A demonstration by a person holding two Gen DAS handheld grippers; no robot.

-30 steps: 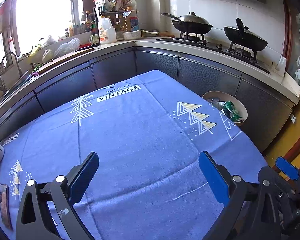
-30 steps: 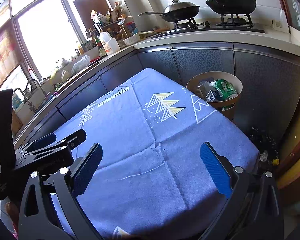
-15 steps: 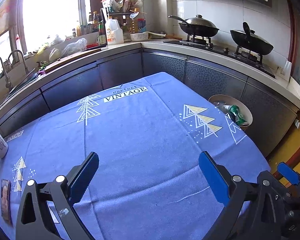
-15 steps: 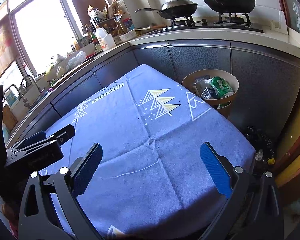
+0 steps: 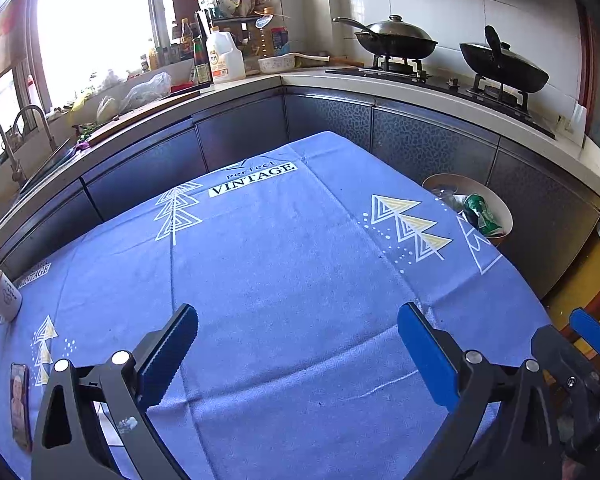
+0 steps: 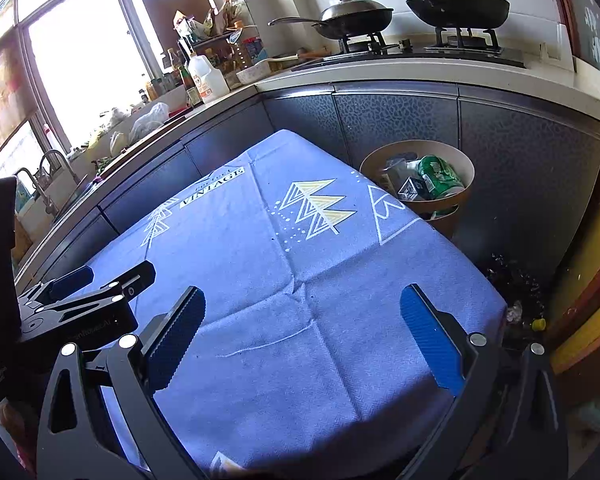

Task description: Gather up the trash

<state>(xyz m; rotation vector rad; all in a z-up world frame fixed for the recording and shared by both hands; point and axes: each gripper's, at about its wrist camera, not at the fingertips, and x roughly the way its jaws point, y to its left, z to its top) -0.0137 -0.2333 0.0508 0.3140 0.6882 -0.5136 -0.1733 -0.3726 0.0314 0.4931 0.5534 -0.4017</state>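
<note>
— Both cameras have drawn back since a second ago; more tablecloth (image 5: pixel 284 280) shows. Where's the trash?
— In the round bin (image 6: pixel 464 168) beside the table's far right corner. A green can (image 6: pixel 436 178) lies tilted in it, long axis slanting toward the right rim.
— Grippers?
— Left gripper (image 5: pixel 298 344) and right gripper (image 6: pixel 302 328) hover with jaws wide apart, holding nothing. A mug (image 5: pixel 4 300) stands at the far left edge.

1. Blue tablecloth (image 5: pixel 284 280) with tree prints and "VINTAGE" label covers the table.
2. White mug (image 5: pixel 4 300) at the cloth's far left edge.
3. Phone (image 5: pixel 20 404) lying flat near the left front corner.
4. Two lidded black woks (image 6: pixel 356 20) (image 6: pixel 460 8) on the gas stove.
5. White jug (image 5: pixel 224 60) among bottles on the counter.
6. Faucet (image 5: pixel 32 120) by the window.
</note>
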